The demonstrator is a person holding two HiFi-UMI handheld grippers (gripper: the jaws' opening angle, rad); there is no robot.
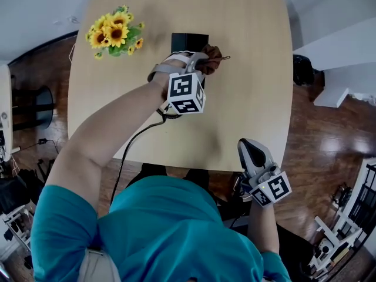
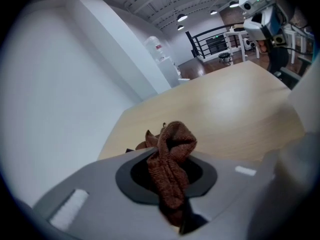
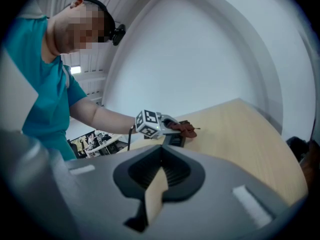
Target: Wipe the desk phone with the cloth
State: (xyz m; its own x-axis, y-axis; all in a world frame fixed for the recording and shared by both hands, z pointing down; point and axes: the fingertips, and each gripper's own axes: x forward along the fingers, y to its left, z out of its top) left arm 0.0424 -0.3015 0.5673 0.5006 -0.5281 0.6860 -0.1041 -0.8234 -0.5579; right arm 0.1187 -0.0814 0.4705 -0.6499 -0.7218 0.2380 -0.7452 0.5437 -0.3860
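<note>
The black desk phone (image 1: 187, 41) sits at the middle of the wooden table (image 1: 252, 93). My left gripper (image 1: 202, 60) is over the phone's right side, shut on a brown cloth (image 1: 212, 59) that bunches out past its tips. In the left gripper view the cloth (image 2: 170, 154) is pinched between the jaws of the left gripper (image 2: 172, 184). My right gripper (image 1: 251, 148) hangs off the table's near edge, jaws together and holding nothing. From the right gripper view I see the left gripper (image 3: 167, 126) holding the cloth (image 3: 186, 129) over the phone (image 3: 176, 140), beyond the right gripper (image 3: 156, 194).
A bunch of sunflowers (image 1: 116, 34) stands left of the phone. A black cable (image 1: 132, 151) runs from the phone area over the table's near edge. Wooden floor (image 1: 329, 128) lies to the right of the table.
</note>
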